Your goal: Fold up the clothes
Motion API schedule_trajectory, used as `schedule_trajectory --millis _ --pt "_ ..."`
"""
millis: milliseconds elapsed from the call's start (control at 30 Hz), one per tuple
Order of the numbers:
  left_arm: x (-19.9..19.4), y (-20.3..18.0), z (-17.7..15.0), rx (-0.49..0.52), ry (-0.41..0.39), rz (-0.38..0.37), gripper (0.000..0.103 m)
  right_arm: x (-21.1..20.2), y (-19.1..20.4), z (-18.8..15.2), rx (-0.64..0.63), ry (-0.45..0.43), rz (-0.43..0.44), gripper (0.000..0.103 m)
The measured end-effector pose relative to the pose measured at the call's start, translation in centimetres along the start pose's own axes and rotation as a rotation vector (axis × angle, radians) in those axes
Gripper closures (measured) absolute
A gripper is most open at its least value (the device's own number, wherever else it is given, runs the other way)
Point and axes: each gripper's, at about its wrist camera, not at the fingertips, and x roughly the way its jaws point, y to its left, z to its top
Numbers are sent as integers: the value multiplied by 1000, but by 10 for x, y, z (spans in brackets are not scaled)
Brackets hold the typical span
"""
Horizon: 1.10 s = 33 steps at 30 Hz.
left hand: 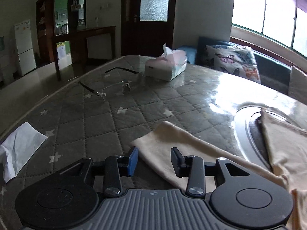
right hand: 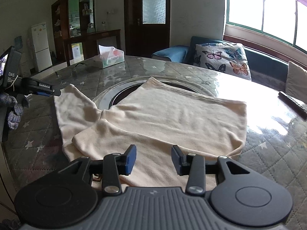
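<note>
A cream shirt [right hand: 157,115] lies flat on the quilted grey table [right hand: 268,153], partly folded, over a round metal inset [right hand: 115,95]. Its sleeve [left hand: 172,140] reaches left. My left gripper [left hand: 154,161] is open and empty, just above the sleeve's end; it also shows in the right wrist view [right hand: 55,92] at the sleeve's far tip. My right gripper [right hand: 153,161] is open and empty over the shirt's near edge.
Glasses [left hand: 113,84] and a tissue box [left hand: 167,67] sit on the far table. A white tissue [left hand: 19,149] lies at the left edge. A remote [right hand: 293,104] lies at the right. A sofa with a butterfly cushion [right hand: 222,59] stands behind.
</note>
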Motion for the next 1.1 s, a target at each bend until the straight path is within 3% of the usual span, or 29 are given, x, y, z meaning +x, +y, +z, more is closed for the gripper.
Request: schedule_trajectory --millis 433,633,667,700,800,967,1100 --pt "13 13 3 -91 10 -6 66 1 5 3 -3 5 -6 62" --pt "14 14 3 -78 4 -7 67 0 5 2 2 7 -13 62" --pt "15 15 4 -78 3 -18 83 0 5 2 4 7 -13 62" --pt "17 16 4 -79 2 -28 93 0 5 2 5 7 -13 62" --pt "14 19 6 -95 -1 -61 98 -2 4 2 13 0 -13 62" --pt "-25 1 16 -71 -70 -200 99 -7 1 3 32 -14 -11 62" --pt "-67 -39 21 21 -120 -375 99 -10 -2 4 47 -25 -10 62"
